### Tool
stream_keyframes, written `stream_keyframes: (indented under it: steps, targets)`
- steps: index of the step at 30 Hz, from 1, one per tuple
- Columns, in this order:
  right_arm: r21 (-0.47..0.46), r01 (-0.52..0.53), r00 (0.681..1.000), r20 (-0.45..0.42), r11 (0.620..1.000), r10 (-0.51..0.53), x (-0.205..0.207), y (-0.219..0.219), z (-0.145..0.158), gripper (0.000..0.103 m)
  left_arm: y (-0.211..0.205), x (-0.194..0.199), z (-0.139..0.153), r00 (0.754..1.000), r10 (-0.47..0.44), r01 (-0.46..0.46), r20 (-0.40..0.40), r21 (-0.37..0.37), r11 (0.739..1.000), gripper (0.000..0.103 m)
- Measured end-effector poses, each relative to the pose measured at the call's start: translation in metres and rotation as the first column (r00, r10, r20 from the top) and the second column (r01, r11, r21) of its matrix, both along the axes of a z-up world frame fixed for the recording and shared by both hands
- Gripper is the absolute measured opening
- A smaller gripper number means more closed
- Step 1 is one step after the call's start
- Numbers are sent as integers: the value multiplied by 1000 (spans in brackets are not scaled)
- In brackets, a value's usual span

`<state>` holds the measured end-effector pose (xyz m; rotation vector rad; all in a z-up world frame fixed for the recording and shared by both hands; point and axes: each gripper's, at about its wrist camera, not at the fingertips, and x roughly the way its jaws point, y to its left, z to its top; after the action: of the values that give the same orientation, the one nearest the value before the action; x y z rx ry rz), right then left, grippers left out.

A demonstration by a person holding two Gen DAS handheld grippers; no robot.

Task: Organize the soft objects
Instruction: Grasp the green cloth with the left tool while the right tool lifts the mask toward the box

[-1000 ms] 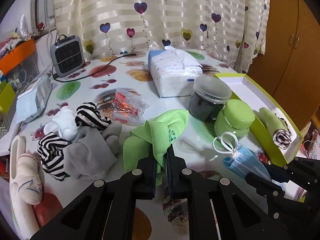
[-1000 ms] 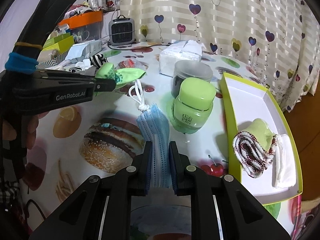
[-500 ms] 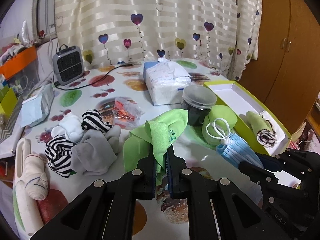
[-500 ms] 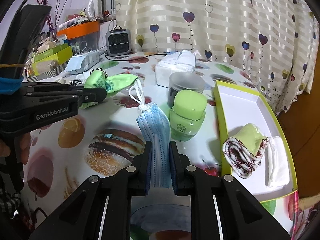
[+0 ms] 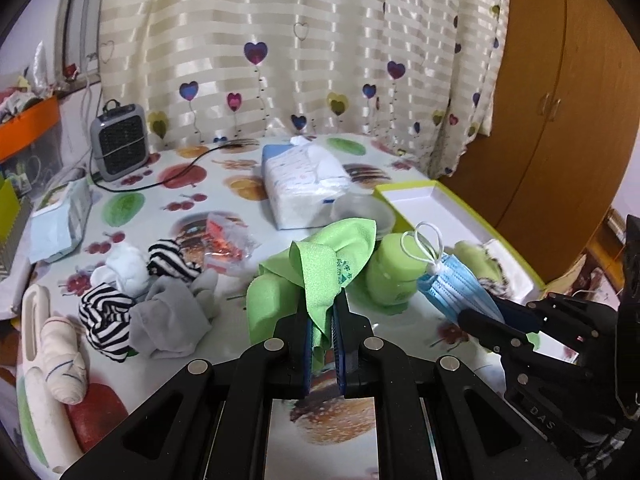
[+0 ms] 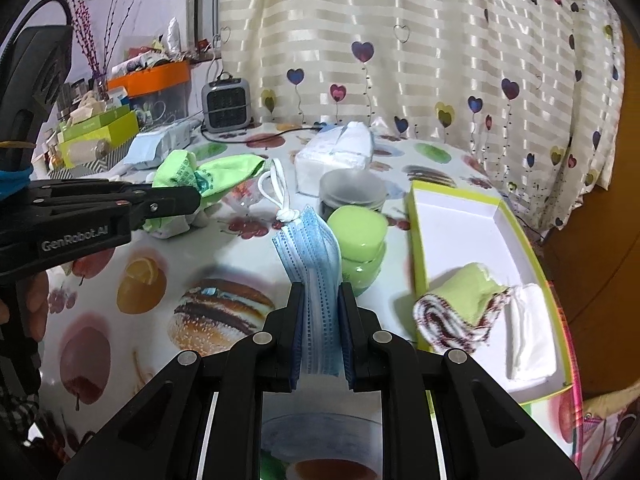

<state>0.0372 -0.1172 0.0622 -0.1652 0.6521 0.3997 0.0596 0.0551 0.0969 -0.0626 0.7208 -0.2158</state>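
Far left of the left tongs (image 5: 322, 322), a heap of socks (image 5: 152, 300) on the table (image 5: 400, 322): limp, light, best pinched at a bunched fold. Left tongs clamped on a green cloth (image 5: 320, 280), soft and floppy, drooping either side. Right tongs (image 6: 320, 320) closed on a folded blue mask (image 6: 312, 256), thin, light, somewhat springy. Further right, a tray (image 6: 460, 232) holding rolled cloths (image 6: 464, 312).

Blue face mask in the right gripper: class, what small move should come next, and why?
Probably carry the blue face mask rightward over the green-edged tray and release it. The right gripper is shut on it above the table, and the tray already holds a rolled cloth, with bare floor behind.
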Motion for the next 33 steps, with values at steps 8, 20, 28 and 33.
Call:
stream_keyframes:
  steps: [8,20,28,33]
  targets:
    - [3,56,998,35,998,-56,0,-19,13,17,-16,5,13,999,-32,32,25,5,999,8]
    - [-1,170,984,57,985,-170,17,-63,26,17,-56,24,28,990,-134,135,47,-13,991,9]
    - [14,237,971,28,971,-237,37,-98,25,17,-93,46,23,975,-220,221,15,-45,974,8]
    - [5,265,964,9,964,-265,53,-117,22,17,-117,61,14,968,-252,251,-15,-52,967,9]
